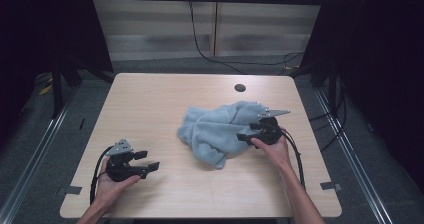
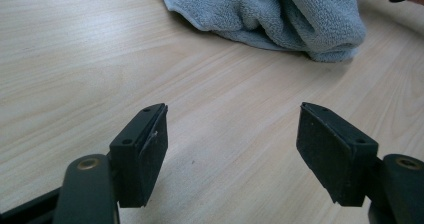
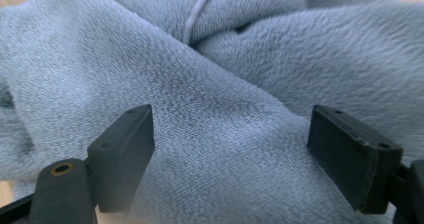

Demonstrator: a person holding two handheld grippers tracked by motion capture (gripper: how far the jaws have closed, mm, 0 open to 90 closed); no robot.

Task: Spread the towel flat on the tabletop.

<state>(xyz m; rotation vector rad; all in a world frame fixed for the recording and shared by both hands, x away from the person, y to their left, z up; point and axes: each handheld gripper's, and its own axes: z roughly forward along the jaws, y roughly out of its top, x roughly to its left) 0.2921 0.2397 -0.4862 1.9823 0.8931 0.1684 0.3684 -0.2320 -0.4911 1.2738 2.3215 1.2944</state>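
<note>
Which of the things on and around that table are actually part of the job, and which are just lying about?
Part of the job:
- blue towel, crumpled on the table
- right gripper, open at the towel
- left gripper, open over bare wood

Just lying about:
- round hole in the table
- black cable on the floor

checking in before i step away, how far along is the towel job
Barely started. Done: nothing visible; the light blue towel lies crumpled in a heap on the table. In hand: the right gripper is at the towel's right side, jaws open over the cloth, not yet clamped. The left gripper rests apart on bare wood, open and empty. Left: grasping the towel and whatever spreading or folding follows.
</note>
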